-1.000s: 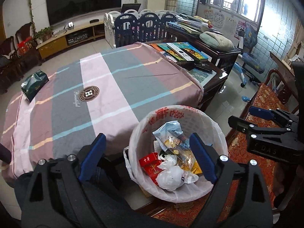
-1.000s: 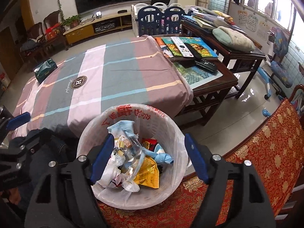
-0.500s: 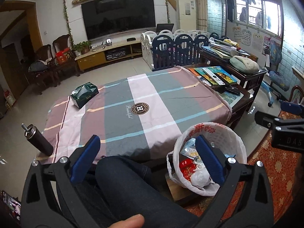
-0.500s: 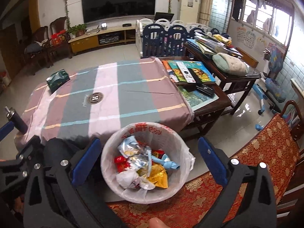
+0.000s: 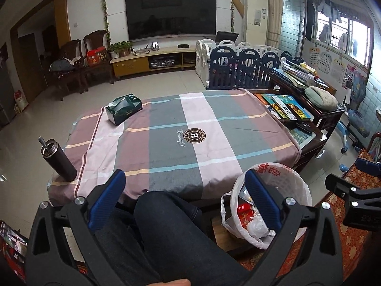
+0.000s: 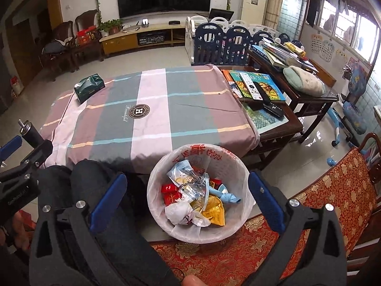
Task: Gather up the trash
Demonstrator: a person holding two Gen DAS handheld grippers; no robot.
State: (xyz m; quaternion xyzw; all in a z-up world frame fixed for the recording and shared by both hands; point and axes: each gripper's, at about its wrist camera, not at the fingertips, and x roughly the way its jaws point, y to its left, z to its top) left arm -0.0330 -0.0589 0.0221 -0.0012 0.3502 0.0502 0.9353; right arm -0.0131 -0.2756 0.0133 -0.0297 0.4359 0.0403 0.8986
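Since a second ago I've pulled both views up and back: the striped table [image 5: 190, 138] now shows whole, with the dark flask [image 5: 59, 159] newly visible at its left edge. The lined trash bin [image 6: 197, 193], wrappers inside, has slid low beside my knee. Left gripper [image 5: 183, 200] and right gripper [image 6: 188, 200] both gape wide, empty.

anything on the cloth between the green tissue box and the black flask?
Nothing: between the green tissue box and the black flask only bare striped cloth shows, in the left wrist view.
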